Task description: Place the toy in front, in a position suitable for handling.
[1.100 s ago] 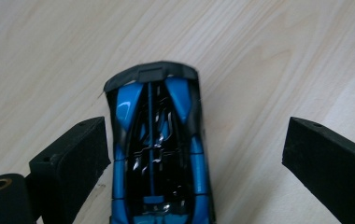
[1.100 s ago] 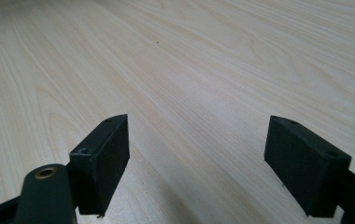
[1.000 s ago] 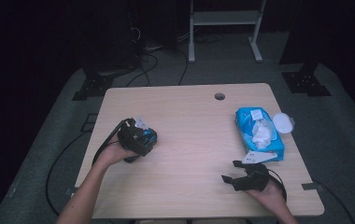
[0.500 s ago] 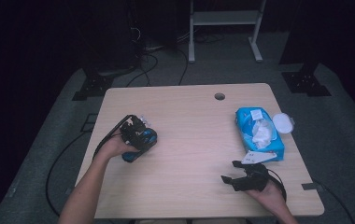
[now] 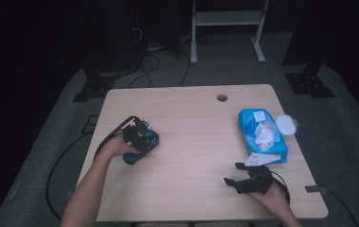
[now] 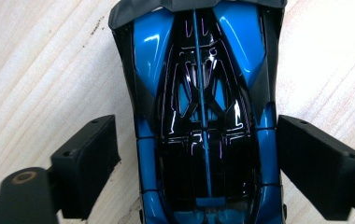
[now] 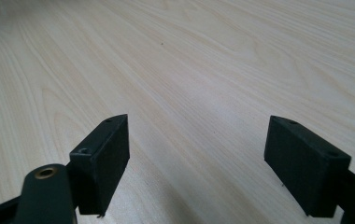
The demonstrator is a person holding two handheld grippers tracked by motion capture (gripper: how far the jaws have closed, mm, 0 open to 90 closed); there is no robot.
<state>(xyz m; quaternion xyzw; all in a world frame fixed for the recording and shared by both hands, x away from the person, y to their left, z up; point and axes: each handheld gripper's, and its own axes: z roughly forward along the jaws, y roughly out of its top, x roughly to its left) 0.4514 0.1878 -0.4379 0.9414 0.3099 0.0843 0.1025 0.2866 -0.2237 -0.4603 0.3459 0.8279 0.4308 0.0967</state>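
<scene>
Your left tongs (image 6: 199,163) straddle the toy car (image 6: 203,116) near the worktop's left edge, not yet gripping it.

The jaws have just been closing, the car between them, but gaps remain on both sides, so clamping and lifting are left. Your right tongs (image 7: 199,163) gape empty by the front-right corner. Since the earlier frame your left hand (image 5: 116,146) has slid toward the front edge.

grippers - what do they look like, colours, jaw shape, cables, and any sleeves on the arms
Both are black. The left gripper and the right gripper each end in two flat, blocky black jaws with small screw holes, and a brass-coloured ring sits on the left linkage. A black cable loops from the left one. Both forearms are bare, no sleeves.
</scene>
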